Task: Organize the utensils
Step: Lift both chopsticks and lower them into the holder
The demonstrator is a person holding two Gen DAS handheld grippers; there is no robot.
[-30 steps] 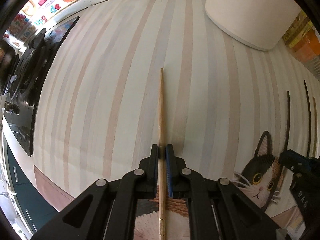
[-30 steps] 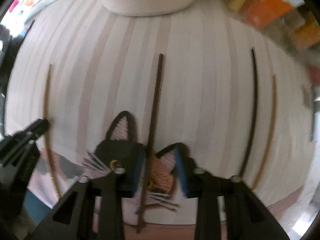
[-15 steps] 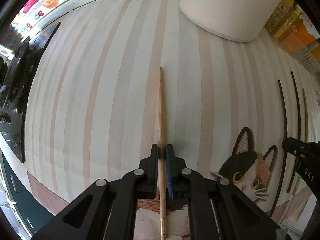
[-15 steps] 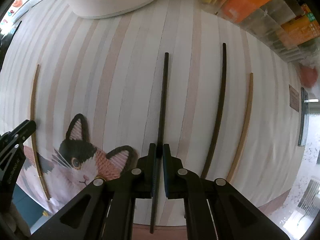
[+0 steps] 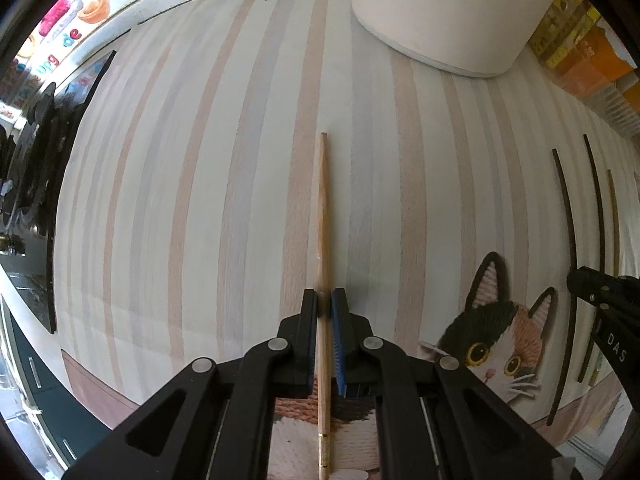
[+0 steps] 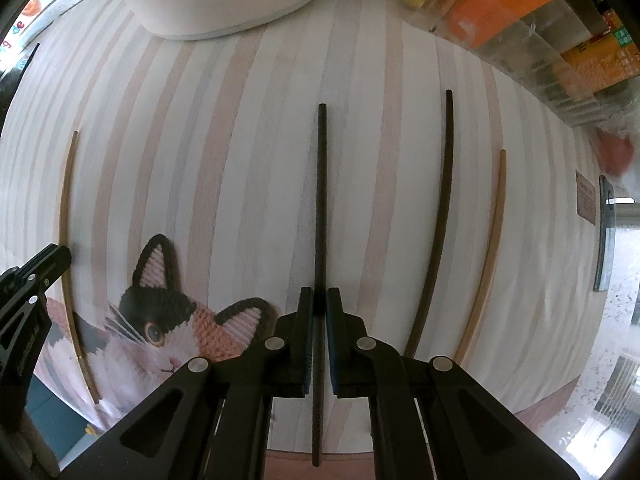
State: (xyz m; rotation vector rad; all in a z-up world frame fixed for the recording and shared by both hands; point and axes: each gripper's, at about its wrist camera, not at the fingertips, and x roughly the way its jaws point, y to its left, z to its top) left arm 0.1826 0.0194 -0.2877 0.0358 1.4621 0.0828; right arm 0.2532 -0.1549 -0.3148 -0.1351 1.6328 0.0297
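The left gripper (image 5: 325, 304) is closed on a thin light wooden chopstick (image 5: 323, 216). The right gripper (image 6: 319, 302) has just closed on a thin black chopstick (image 6: 321, 200). Both sticks lie flat on the striped cat mat (image 6: 248, 128) on the worktop. Another black chopstick (image 6: 439, 216) and another light wooden chopstick (image 6: 487, 252) wait just beside. Each stick is pinched near one end, so it might tip or slip out when lifted. The big white tub (image 5: 440, 12) sits at the far edge.

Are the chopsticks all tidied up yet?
Not yet. Nothing looks sorted so far. The left gripper is shut on a light chopstick, the right gripper on a dark chopstick. Another dark one and a light one lie on the striped mat.
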